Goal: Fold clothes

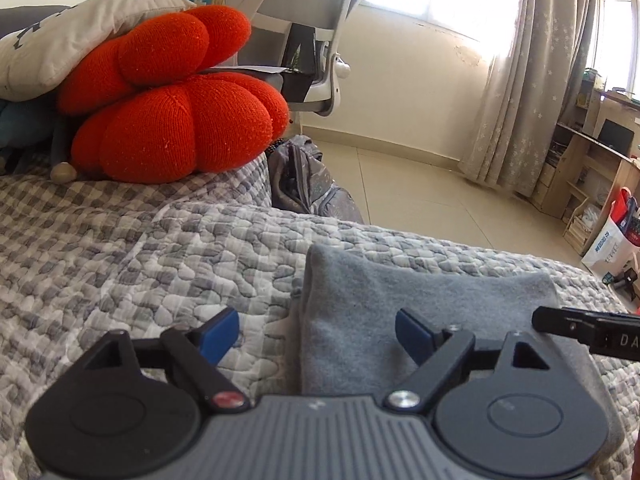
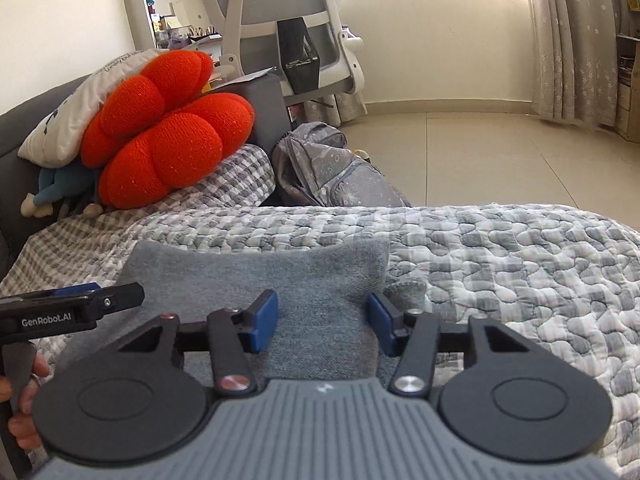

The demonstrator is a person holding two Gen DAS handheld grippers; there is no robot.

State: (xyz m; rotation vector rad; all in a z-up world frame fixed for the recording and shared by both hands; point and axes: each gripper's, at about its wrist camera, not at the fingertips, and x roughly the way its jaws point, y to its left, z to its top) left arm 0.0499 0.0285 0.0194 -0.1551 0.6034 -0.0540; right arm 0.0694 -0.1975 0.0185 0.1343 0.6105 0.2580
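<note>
A grey folded garment lies flat on the grey patterned quilt. My left gripper is open over the garment's left edge, its blue pads spread wide with nothing between them. In the right wrist view the same grey garment lies ahead, and my right gripper is open over its right part, blue pads apart and holding nothing. The left gripper shows at the left edge of that view, held by a hand. The right gripper's black finger pokes in from the right of the left wrist view.
A red knitted cushion and a white pillow lie at the quilt's far left. A grey backpack stands on the tiled floor beyond the quilt's edge. Behind are an office chair, curtains and wooden shelves.
</note>
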